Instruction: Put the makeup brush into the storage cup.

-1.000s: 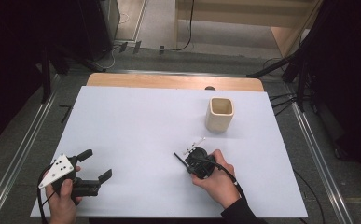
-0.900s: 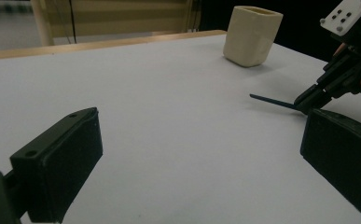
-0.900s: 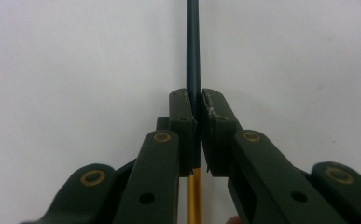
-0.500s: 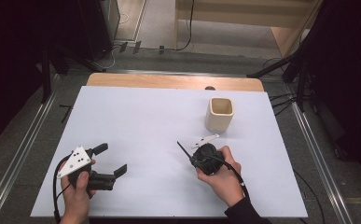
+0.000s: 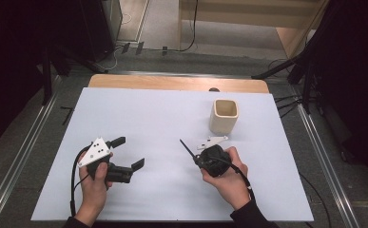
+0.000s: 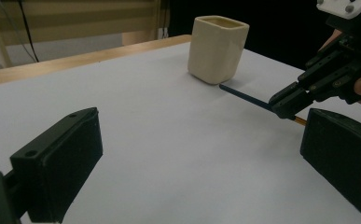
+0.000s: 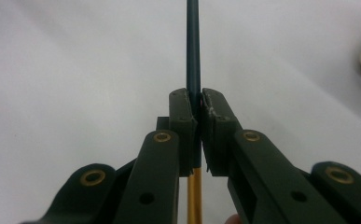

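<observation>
My right gripper (image 5: 197, 158) is at the table's middle right, shut on a thin dark-blue stick (image 5: 187, 148) with a gold rear part. The stick points away to the upper left. The right gripper view shows the stick (image 7: 193, 46) pinched between the right gripper's (image 7: 197, 100) closed jaws. A cream square cup (image 5: 224, 115) stands upright just beyond that hand. My left gripper (image 5: 129, 152) is at the lower left, open and holding nothing, its jaws pointing right. In the left gripper view the left gripper (image 6: 201, 135) faces the cup (image 6: 218, 49), the stick (image 6: 243, 95) and the right gripper (image 6: 285, 102).
A white sheet covers the table (image 5: 172, 109), with a bare wooden strip (image 5: 172, 83) along the far edge. Dark stands and cables lie on the floor around the table.
My left gripper has moved right and a little away from the near edge, still open. The right gripper, still holding the stick, has shifted only slightly.
</observation>
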Demonstrator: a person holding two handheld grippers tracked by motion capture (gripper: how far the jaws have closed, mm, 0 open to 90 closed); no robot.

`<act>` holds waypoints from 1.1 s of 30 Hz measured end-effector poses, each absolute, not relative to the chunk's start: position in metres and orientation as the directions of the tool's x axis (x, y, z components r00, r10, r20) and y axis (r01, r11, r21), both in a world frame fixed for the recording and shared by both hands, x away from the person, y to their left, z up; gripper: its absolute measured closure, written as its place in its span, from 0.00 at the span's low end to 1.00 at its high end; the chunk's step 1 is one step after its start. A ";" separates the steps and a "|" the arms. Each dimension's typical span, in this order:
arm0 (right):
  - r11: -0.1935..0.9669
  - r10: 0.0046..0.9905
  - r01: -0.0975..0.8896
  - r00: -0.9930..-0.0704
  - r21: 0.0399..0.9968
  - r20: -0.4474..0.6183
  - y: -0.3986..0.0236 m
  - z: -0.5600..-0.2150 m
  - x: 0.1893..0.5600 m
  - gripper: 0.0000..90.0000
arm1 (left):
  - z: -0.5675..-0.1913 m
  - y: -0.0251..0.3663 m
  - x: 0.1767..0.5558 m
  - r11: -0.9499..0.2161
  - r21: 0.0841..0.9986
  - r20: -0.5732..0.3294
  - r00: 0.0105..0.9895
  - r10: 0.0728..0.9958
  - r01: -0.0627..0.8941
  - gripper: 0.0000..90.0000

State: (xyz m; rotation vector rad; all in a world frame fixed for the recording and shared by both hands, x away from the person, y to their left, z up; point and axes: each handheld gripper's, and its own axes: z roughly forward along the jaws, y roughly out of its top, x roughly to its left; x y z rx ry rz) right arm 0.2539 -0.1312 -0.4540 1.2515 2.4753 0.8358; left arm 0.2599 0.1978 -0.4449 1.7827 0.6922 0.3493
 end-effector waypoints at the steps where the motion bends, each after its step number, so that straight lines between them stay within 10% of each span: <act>1: 0.466 0.795 0.650 -0.605 0.601 0.039 -0.132 -0.453 0.254 0.95 | -0.443 0.196 0.261 -0.189 0.942 -0.112 0.790 0.603 0.278 0.00; 33: 0.499 0.697 0.474 -0.717 0.726 -0.011 -0.121 -0.438 0.237 0.95 | -0.456 0.149 0.286 -0.277 0.896 -0.222 0.892 0.394 0.346 0.03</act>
